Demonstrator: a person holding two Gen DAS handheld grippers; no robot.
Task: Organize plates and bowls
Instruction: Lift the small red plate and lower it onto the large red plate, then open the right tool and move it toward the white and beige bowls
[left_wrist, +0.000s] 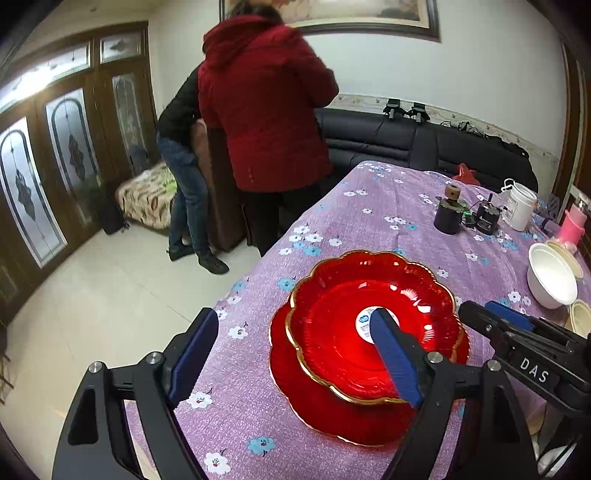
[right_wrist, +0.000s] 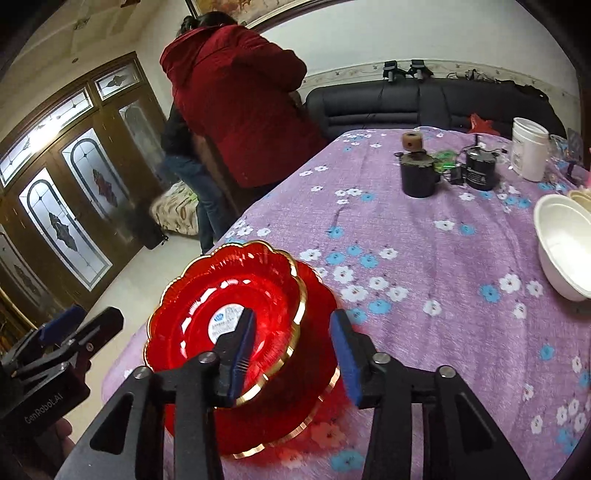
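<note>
Left hand-held gripper (left_wrist: 295, 354): jaws spread wide, nothing pinched; one blue pad (left_wrist: 393, 358) is seen over the middle of the upper red plate, the other hangs off the tabletop edge over the floor. Right hand-held gripper (right_wrist: 295, 347): jaws parted and released, straddling the near rim of the upper plate, with one pad (right_wrist: 242, 354) over its well and the other outside it; no pad is seen pressing on the rim.

Two red plates with scalloped gold rims are stacked near the corner of the tabletop (right_wrist: 443, 258). The upper red plate (left_wrist: 340, 317) is set off-centre on the lower red plate (left_wrist: 306, 398), so a crescent of the lower one is left showing. A round white sticker (right_wrist: 227, 317) is seen in the well of the upper plate.

The tabletop is covered by a purple cloth with white and blue flowers. A white bowl (right_wrist: 561, 247) is placed well apart from the plates, toward the far right side, with cream dishes (left_wrist: 570, 258) just beside it.

Farther back, two dark cylinders (right_wrist: 419, 175) and a white tub (right_wrist: 528, 147) are noted. Beyond the tabletop, a person in a red hooded jacket (left_wrist: 266, 110) is seen from behind, by a black sofa (left_wrist: 406, 140).
</note>
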